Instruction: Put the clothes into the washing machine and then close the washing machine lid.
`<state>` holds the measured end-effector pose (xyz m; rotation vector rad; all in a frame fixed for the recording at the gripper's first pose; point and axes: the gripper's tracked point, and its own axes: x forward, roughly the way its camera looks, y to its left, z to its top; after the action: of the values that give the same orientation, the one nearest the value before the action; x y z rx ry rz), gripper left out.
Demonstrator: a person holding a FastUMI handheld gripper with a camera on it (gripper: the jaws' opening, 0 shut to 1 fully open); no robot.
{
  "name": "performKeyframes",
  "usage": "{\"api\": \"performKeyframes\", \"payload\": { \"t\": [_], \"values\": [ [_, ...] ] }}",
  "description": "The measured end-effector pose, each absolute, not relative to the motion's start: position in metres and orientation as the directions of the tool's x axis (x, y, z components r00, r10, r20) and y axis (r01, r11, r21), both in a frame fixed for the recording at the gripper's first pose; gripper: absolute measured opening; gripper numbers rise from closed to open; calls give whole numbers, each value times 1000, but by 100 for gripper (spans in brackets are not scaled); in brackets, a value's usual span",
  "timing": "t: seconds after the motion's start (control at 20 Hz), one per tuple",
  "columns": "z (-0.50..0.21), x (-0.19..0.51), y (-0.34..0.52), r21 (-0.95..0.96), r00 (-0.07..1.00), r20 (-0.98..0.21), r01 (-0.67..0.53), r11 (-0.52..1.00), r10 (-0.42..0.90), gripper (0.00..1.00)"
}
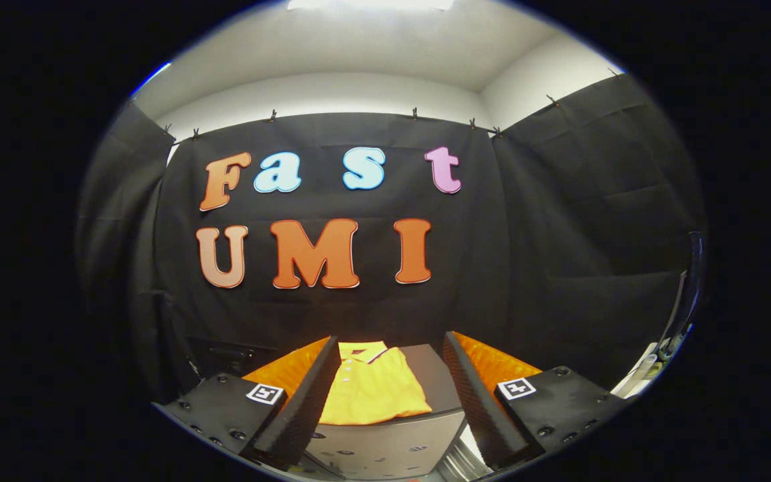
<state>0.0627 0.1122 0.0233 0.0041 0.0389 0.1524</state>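
Clothes (pixel 373 388) (a folded yellow polo, edges hidden by fingers) atop the washing machine lid (pixel 392 442), tool (pixel 389 355) spread apart.

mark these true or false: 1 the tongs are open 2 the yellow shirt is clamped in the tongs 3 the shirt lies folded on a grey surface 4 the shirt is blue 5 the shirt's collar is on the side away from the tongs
1. The tongs are open. True: the two fingers stand wide apart.
2. The yellow shirt is clamped in the tongs. False: it lies ahead, seen in the gap between the fingers, and neither finger presses on it.
3. The shirt lies folded on a grey surface. True.
4. The shirt is blue. False: it is yellow.
5. The collar is on the far side from the tongs. True.
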Motion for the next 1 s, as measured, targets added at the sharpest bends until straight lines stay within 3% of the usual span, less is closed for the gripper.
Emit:
{"api": "performKeyframes", "payload": {
  "t": [0.25, 0.5, 0.8, 1.0],
  "values": [
    [8, 139, 153, -13, 966, -135, -223, 975, 220, 100],
    [-61, 198, 204, -22, 871, -420, -290, 957, 254, 100],
    [-129, 243, 233, -25, 764, -605, -298, 954, 223, 99],
    [-175, 272, 228, -7, 704, -689, -243, 970, 172, 99]
  ]
}}
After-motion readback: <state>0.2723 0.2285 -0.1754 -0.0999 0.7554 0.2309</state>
